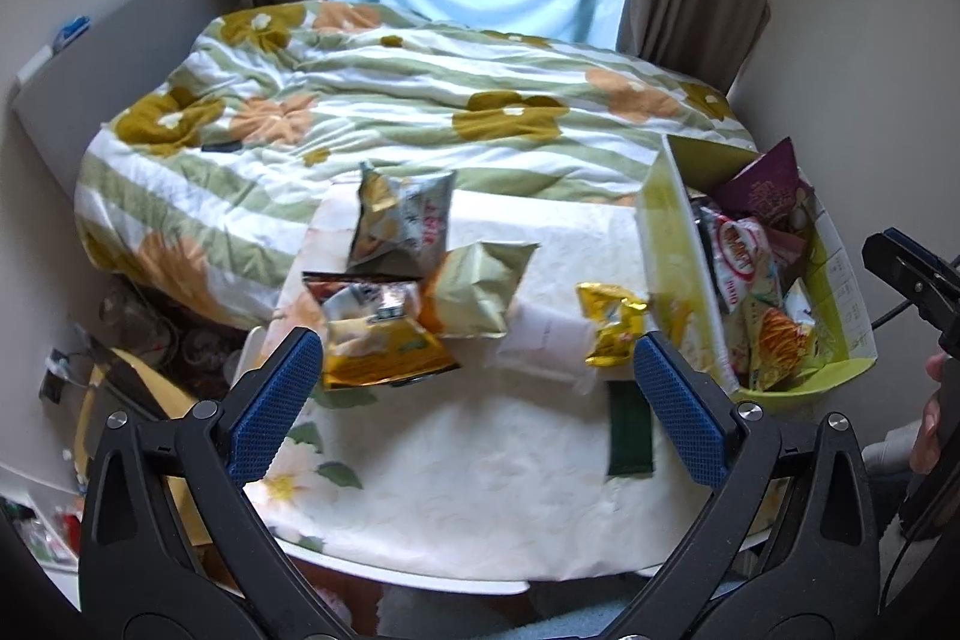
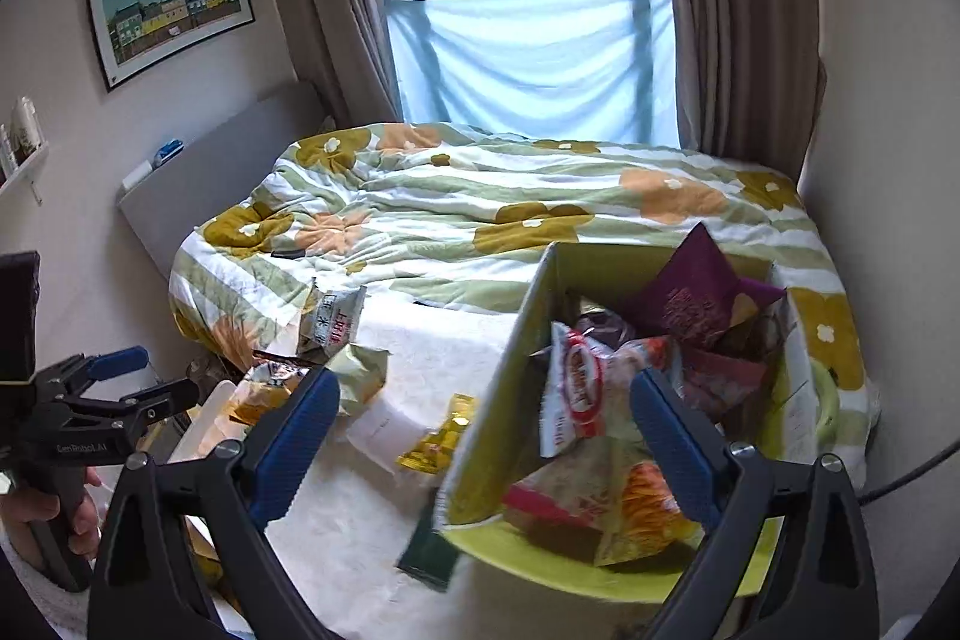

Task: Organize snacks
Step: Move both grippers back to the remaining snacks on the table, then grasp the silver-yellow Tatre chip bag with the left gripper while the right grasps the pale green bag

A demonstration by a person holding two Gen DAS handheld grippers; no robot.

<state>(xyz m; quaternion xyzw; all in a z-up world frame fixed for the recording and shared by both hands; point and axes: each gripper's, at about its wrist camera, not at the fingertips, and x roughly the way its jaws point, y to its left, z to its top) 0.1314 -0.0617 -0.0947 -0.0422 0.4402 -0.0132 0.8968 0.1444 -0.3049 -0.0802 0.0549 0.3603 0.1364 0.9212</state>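
Note:
Several snack packets lie on a small table with a white floral cloth (image 1: 468, 472): a grey-gold bag (image 1: 401, 223), a yellow-brown bag (image 1: 378, 334), a pale green bag (image 1: 480, 292), a white packet (image 1: 543, 340) and a small gold packet (image 1: 612, 325). A green cardboard box (image 1: 666, 244) at the table's right holds several snack bags (image 2: 606, 418). My left gripper (image 1: 474, 400) is open and empty above the table's near part. My right gripper (image 2: 480, 436) is open and empty over the box's near left wall (image 2: 504, 388).
A bed with a green-striped flowered duvet (image 1: 420, 100) lies behind the table, with a window and curtains beyond. A dark green flat item (image 1: 629, 430) lies on the cloth near the box. Clutter sits on the floor at the left (image 1: 120, 388).

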